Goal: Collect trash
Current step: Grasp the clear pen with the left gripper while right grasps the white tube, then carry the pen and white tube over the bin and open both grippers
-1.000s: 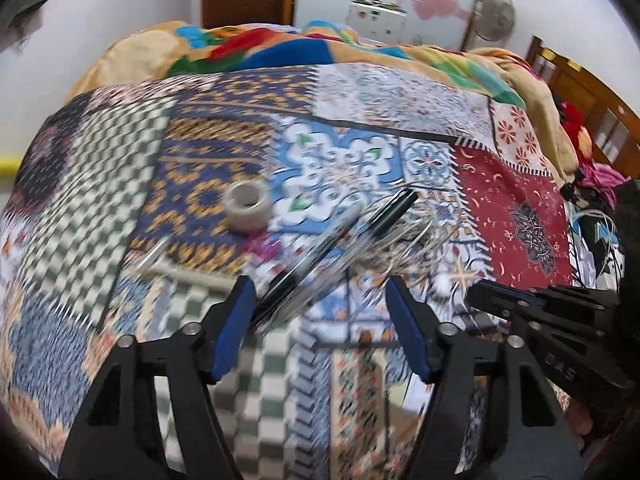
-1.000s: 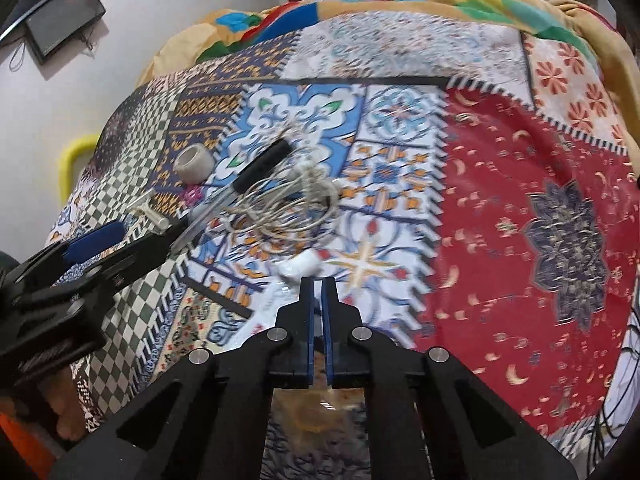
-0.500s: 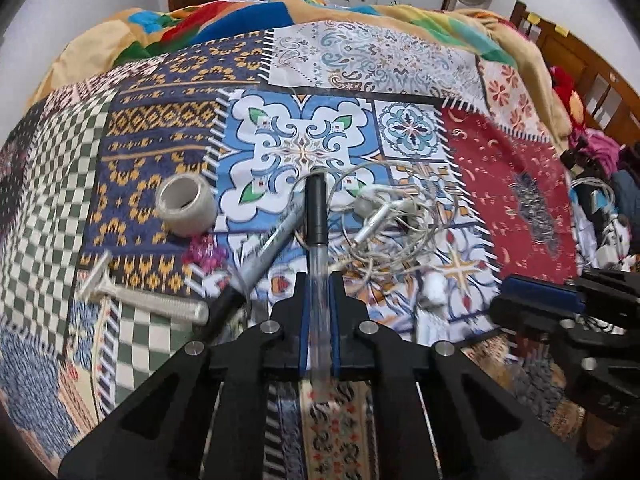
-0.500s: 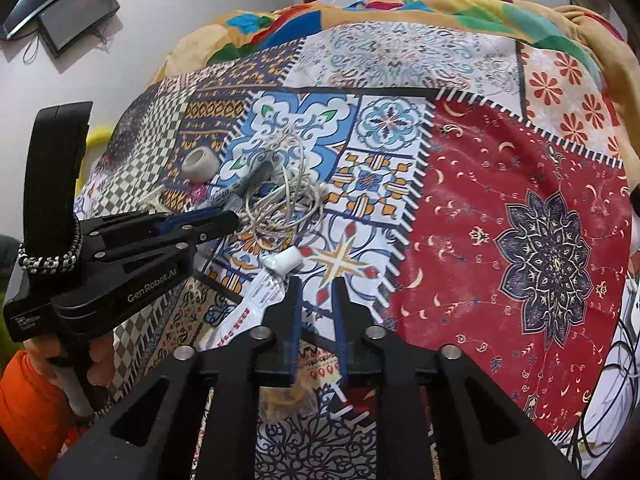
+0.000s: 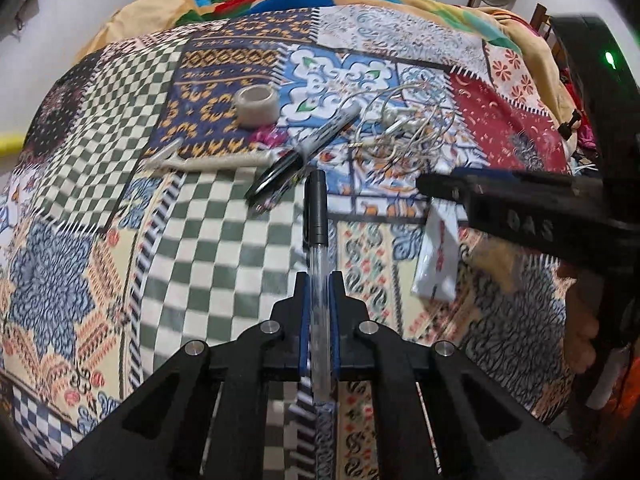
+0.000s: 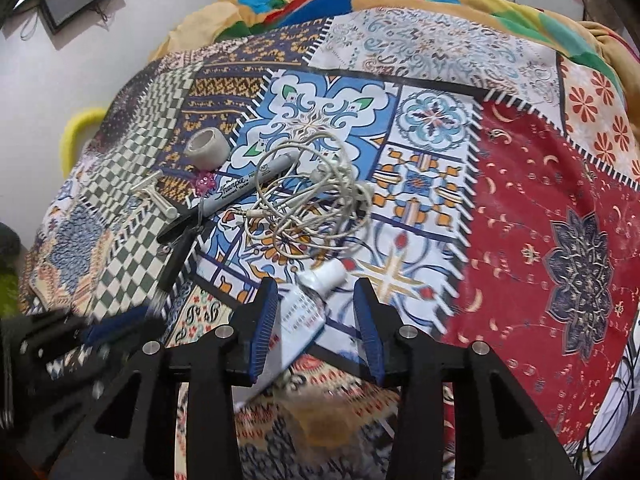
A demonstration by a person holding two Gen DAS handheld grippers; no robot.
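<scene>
My left gripper (image 5: 319,280) is shut on a clear pen with a black cap (image 5: 318,240), held just above the patchwork quilt (image 5: 224,232). The right gripper (image 6: 316,292) hovers low over the bed and its jaws are opening. A small white tube (image 6: 308,312) lies between them on the quilt, and the pads do not press on it. The same tube (image 5: 438,256) shows in the left wrist view under the right gripper (image 5: 500,196). In the right wrist view the left gripper (image 6: 120,328) is blurred at the lower left.
On the quilt lie a tape roll (image 6: 207,147), a Sharpie marker (image 6: 240,188), a tangle of white earphone cable (image 6: 316,196), a disposable razor (image 6: 154,196) and a small pink thing (image 6: 204,182). A bunched colourful blanket (image 5: 280,0) lies at the far end.
My left gripper closed on the clear pen and drew it back from the marker and cable. The right gripper's jaws went from shut to spread around the white tube.
</scene>
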